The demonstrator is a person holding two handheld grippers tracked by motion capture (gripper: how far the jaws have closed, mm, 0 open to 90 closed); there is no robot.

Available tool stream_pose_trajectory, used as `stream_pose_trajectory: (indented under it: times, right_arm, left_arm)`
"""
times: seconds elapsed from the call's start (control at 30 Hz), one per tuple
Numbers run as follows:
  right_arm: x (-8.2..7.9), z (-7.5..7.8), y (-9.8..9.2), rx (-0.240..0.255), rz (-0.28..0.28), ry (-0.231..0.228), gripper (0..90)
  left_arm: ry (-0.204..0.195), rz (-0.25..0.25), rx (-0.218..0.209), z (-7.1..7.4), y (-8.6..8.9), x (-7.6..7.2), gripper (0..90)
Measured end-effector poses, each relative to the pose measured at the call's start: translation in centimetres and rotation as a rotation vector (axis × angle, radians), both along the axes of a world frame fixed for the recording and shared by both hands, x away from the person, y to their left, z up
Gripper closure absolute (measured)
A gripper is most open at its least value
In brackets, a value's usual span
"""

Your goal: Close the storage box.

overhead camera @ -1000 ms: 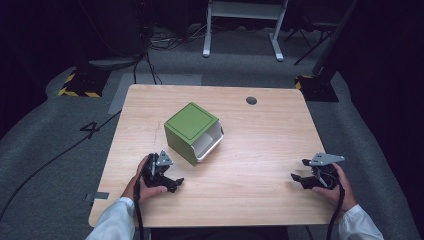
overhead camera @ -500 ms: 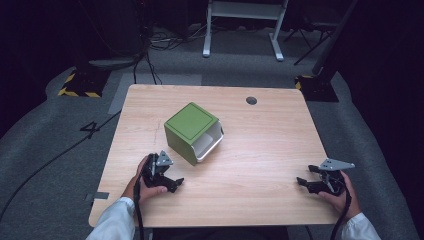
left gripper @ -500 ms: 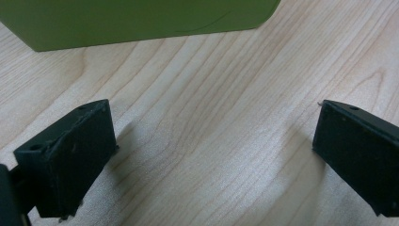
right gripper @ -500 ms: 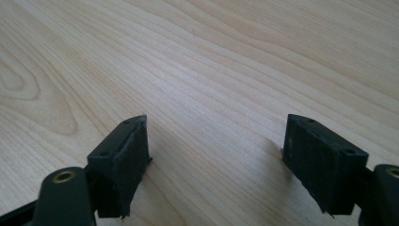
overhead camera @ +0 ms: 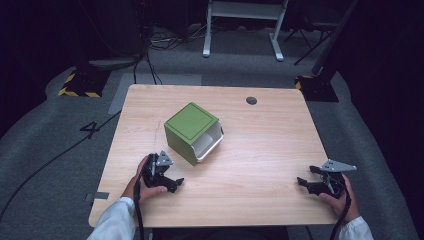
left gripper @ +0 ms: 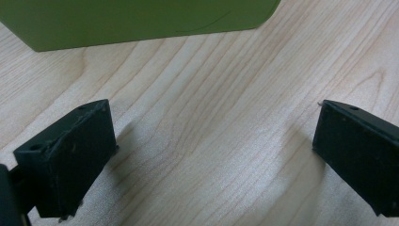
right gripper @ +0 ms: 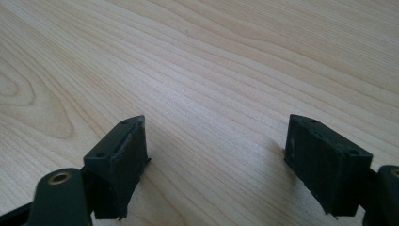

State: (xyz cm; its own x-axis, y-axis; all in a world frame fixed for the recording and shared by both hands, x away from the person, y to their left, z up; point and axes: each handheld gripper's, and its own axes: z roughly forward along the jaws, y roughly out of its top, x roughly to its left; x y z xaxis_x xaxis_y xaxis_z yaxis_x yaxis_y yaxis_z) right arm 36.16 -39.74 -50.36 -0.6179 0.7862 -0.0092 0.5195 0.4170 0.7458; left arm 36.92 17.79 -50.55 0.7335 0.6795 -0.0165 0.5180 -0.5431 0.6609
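at table's near right edge, right gripper has shifted outward, jaws apart.

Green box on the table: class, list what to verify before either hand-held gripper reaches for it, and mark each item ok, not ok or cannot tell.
1. Left hand-held gripper open, nothing between its jaws: ok.
2. Right hand-held gripper open, nothing held: ok.
3. Green box free of both grippers: ok.
4. Bare table between right gripper and box: ok.
5. White inner part of the box empty: cannot tell.

left tool jaws apart, right tool jaws apart
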Motion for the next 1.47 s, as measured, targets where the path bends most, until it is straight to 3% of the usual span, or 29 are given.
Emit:
stream_pose_trajectory:
  times: [1.47]
  right_arm:
    - [0.07, -0.02, -0.02, -0.003, -0.017, 0.005, 18.4]
  left_arm:
    - [0.0, 0.0, 0.0, 0.0, -0.01, 0.06, 0.0]
